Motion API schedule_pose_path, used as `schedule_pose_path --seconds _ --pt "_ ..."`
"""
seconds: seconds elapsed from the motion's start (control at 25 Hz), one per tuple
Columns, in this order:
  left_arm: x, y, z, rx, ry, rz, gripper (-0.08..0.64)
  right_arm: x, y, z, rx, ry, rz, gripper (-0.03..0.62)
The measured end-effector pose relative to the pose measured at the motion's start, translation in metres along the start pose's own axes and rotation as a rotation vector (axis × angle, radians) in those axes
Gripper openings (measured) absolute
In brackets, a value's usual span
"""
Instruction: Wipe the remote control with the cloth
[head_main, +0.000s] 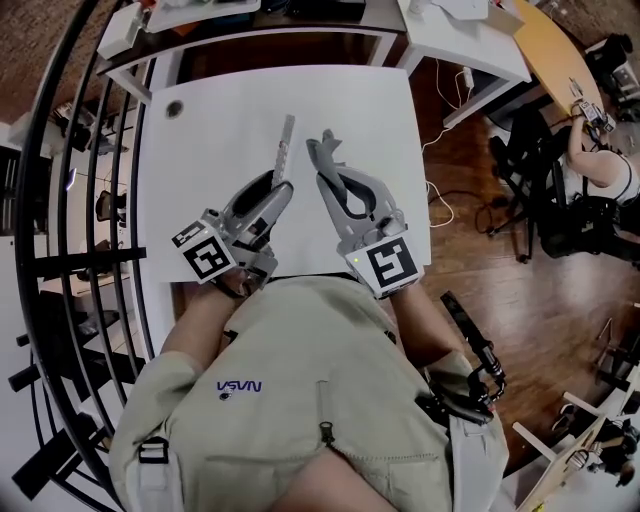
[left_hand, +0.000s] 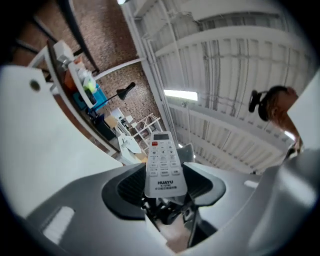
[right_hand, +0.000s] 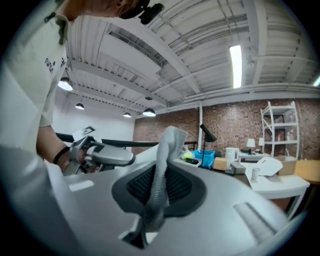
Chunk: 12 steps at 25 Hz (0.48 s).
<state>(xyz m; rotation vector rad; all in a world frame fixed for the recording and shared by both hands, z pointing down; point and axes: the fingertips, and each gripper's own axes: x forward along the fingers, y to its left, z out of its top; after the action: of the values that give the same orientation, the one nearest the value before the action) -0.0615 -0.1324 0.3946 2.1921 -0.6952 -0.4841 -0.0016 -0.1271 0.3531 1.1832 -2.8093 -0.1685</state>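
Observation:
A white remote control (head_main: 284, 148) is clamped by its near end in my left gripper (head_main: 277, 192) and sticks out over the white table (head_main: 200, 170). In the left gripper view the remote (left_hand: 164, 162) stands between the jaws with its buttons facing the camera; the left gripper (left_hand: 165, 184) is shut on its bottom end. A grey cloth (head_main: 325, 150) pokes out of my right gripper (head_main: 325, 178), just right of the remote. In the right gripper view the cloth (right_hand: 162, 165) hangs as a twisted strip pinched in the right gripper (right_hand: 159, 187), with the left gripper (right_hand: 102, 156) beside it.
A round cable hole (head_main: 175, 108) sits at the table's far left corner. Other desks (head_main: 450, 30) stand beyond it. A black railing (head_main: 70, 200) runs along the left. A seated person (head_main: 600, 180) and a black chair (head_main: 525, 150) are off to the right on the wood floor.

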Motion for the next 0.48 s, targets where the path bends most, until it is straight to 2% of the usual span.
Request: schedule_pose_path --seconds 0.12,0.2,0.36,0.48 --pt "-0.002 0.001 -0.003 0.203 0.056 0.078 0.241 0.0 -0.008 0.014 -0.023 -0.032 -0.027 0.028" --pt "-0.001 0.0 -0.008 0.287 0.092 0.097 0.241 0.002 -0.011 0.015 -0.037 -0.025 -0.029 0.028" --pt "0.0 -0.002 -0.019 0.371 0.134 0.107 0.241 0.008 -0.005 0.004 -0.089 0.029 0.009 0.028" --pt "-0.002 0.0 -0.016 0.39 0.128 0.129 0.241 0.01 0.016 -0.009 -0.07 0.086 0.086 0.028"
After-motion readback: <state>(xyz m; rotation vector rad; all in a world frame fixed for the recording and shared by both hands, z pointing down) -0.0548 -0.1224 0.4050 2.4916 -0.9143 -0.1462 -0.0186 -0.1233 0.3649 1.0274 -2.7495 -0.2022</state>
